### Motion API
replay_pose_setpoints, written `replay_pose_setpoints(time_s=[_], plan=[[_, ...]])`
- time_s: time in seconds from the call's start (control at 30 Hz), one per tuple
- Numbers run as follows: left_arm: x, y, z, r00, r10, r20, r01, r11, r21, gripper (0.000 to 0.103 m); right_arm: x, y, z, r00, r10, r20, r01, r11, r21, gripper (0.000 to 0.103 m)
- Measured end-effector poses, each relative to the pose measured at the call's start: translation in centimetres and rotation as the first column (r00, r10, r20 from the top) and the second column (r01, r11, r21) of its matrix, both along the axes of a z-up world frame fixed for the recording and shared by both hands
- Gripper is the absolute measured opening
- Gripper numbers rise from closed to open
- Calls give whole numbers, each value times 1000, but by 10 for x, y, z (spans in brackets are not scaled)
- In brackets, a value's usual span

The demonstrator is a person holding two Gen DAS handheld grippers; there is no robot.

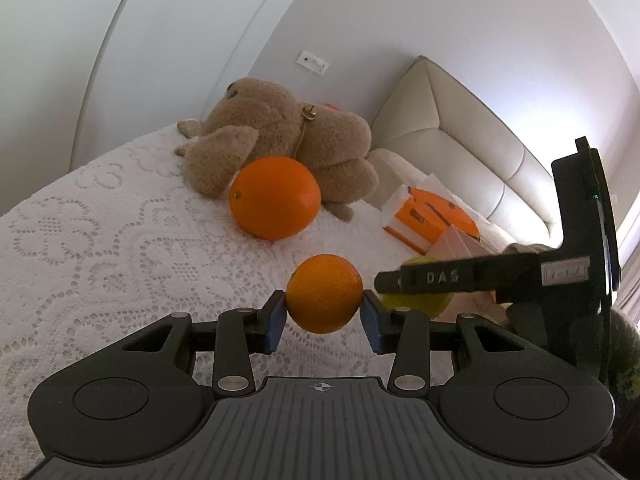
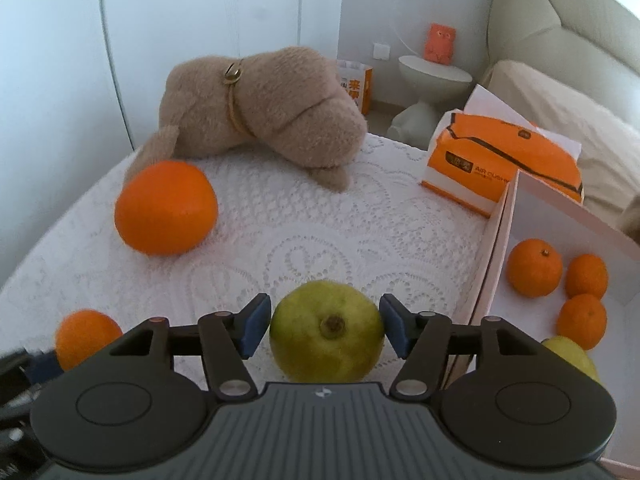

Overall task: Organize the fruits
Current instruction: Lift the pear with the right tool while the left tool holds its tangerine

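White lace bedspread (image 2: pixel 280 240) covers the bed you work on, with pale walls behind and a cream padded headboard (image 1: pixel 460 120) at 2 o'clock in your left view. A tan plush toy (image 2: pixel 260 108) lies at 12 o'clock, a big orange (image 2: pixel 166 208) just beside it at 10. Your left gripper (image 1: pixel 324 312) has its blue pads pressed on a small orange (image 1: pixel 324 292), clamping it. Your right gripper (image 2: pixel 326 328) straddles a green fruit (image 2: pixel 326 332) resting on the lace; its left pad stands slightly off the skin, so the grip is loose. At 3 o'clock a white box (image 2: pixel 504 240) holds three small oranges (image 2: pixel 534 268). An orange tissue pack (image 2: pixel 500 160) sits at 1.
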State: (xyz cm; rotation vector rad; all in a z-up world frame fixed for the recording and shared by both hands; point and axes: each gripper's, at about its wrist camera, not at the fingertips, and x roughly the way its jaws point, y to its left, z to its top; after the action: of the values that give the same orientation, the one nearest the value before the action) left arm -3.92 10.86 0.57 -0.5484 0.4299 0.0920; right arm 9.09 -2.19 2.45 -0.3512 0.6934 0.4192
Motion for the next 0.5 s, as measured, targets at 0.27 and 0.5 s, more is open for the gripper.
replay_pose_setpoints(time_s=[0.27, 0.5], plan=[[1, -1, 0, 1000, 0, -10, 0, 1000, 7, 45, -23, 4, -10, 996, 33, 77, -23, 992, -124, 58], [1, 1, -1, 1000, -2, -12, 2, 1000, -6, 45, -59, -18, -3, 999, 54, -1, -54, 997, 59, 58]])
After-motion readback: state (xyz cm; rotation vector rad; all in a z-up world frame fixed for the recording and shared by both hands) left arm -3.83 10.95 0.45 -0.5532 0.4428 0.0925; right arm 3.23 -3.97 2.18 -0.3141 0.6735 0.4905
